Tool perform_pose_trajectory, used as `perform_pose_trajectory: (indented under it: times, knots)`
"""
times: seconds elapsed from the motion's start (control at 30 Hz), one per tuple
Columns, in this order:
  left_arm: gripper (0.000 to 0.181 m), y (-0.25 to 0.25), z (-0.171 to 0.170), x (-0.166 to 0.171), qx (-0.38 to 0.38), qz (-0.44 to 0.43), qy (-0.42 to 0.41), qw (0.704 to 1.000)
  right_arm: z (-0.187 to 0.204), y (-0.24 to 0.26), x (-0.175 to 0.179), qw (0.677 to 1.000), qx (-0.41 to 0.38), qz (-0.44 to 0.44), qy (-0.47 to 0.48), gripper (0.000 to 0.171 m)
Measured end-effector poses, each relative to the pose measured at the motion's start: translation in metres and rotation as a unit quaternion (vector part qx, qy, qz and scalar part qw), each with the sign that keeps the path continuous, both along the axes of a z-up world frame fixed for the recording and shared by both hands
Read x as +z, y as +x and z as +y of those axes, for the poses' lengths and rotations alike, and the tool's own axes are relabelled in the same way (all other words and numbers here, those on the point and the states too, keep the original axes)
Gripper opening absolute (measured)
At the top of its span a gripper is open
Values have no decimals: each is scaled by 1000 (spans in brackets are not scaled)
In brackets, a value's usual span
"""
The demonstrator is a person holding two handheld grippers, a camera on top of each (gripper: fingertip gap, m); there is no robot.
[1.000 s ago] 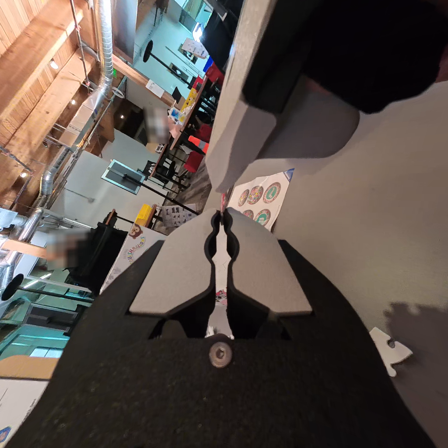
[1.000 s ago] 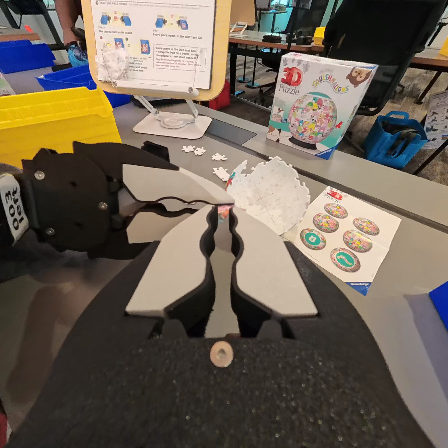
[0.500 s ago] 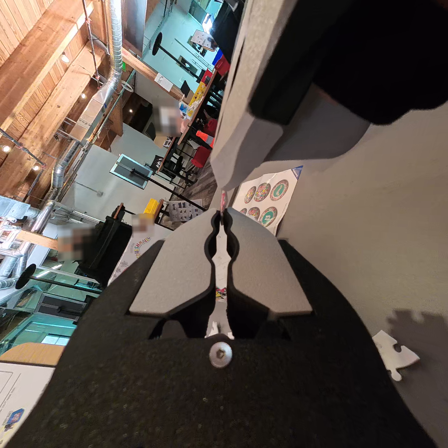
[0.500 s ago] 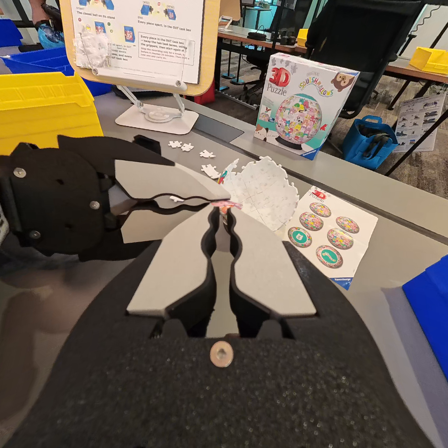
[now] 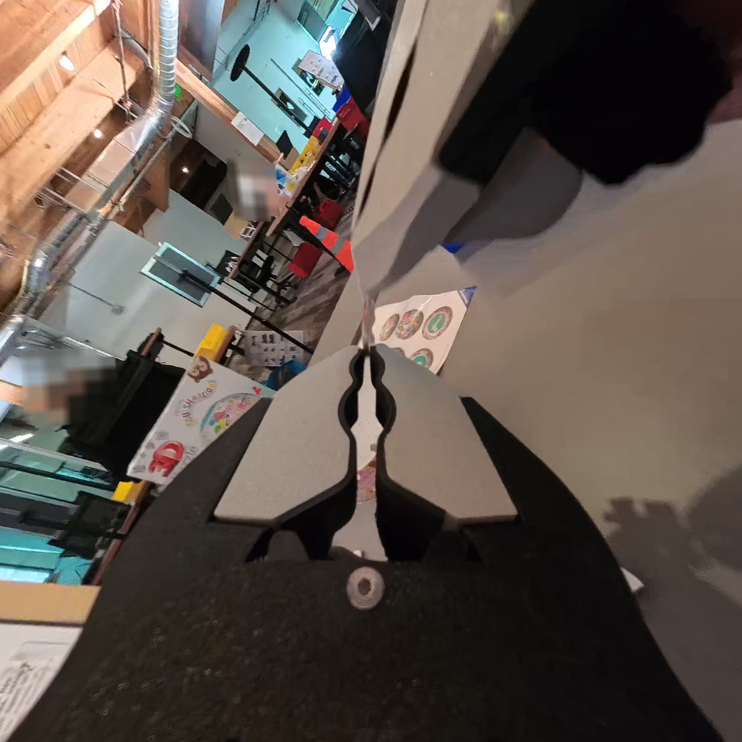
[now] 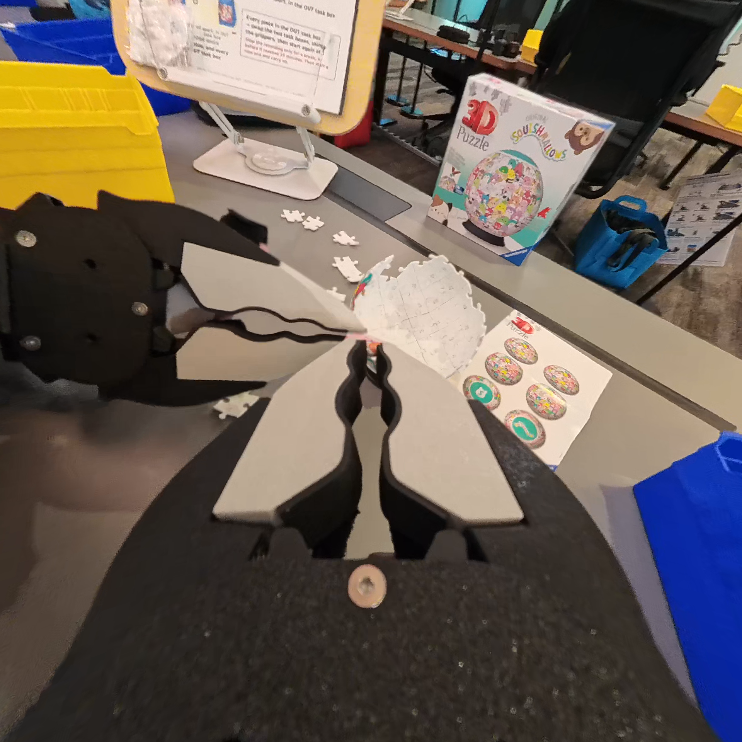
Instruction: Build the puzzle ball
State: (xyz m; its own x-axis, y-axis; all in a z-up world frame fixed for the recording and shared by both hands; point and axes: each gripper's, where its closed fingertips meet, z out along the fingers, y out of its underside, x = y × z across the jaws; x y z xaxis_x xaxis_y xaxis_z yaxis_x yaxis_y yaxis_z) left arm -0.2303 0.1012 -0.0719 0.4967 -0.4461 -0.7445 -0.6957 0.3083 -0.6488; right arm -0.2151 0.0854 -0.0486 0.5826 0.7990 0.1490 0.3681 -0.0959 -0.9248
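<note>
1. Left gripper (image 6: 355,331) and right gripper (image 6: 367,348) each pinch a small puzzle piece (image 6: 371,346), tips meeting above the surface (image 6: 602,349)
2. Half-built ball shell (image 6: 425,313) behind looks light, thin, fragile; grip edges

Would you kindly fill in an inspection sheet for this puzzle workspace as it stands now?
Surface: grey table, mostly bare near the grippers.
Job's things: partly built puzzle ball shell, white inside showing; loose white pieces lying behind it; a small piece pinched where both gripper tips meet.
Clutter: puzzle box, picture leaflet, yellow bin, blue bin, instruction board on a stand.
Grippers: left gripper shut on the piece; right gripper shut on it too.
Cables: nothing seen.
Surroundings: other desks, a black chair, a blue bag on the floor.
</note>
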Motion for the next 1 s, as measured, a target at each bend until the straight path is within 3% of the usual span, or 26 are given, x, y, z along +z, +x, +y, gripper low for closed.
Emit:
perform_pose_trajectory:
  times: [0.1, 0.17, 0.3, 0.5, 0.67, 1.0]
  knots:
    - [2, -19, -3, -16, 0, -29, -63, 998, 7, 4, 16, 999, 48, 7, -1, 4]
    - [2, -35, -7, -27, -15, -76, -132, 988, 21, 6, 21, 996, 81, -36, 12, 4]
    - [3, -81, 8, -19, -31, -196, -214, 956, 65, -13, 34, 984, 139, -102, 43, 5]
    - [19, -150, 94, -23, -36, -343, -286, 894, 110, -70, 0, 977, 168, -126, -23, 5]
    - [21, -148, 159, -51, -47, -378, -376, 844, 125, -93, -30, 970, 161, -184, -7, 5]
    - [11, -132, 156, -72, -55, -317, -391, 862, 135, -122, -37, 942, 211, -258, -36, 5]
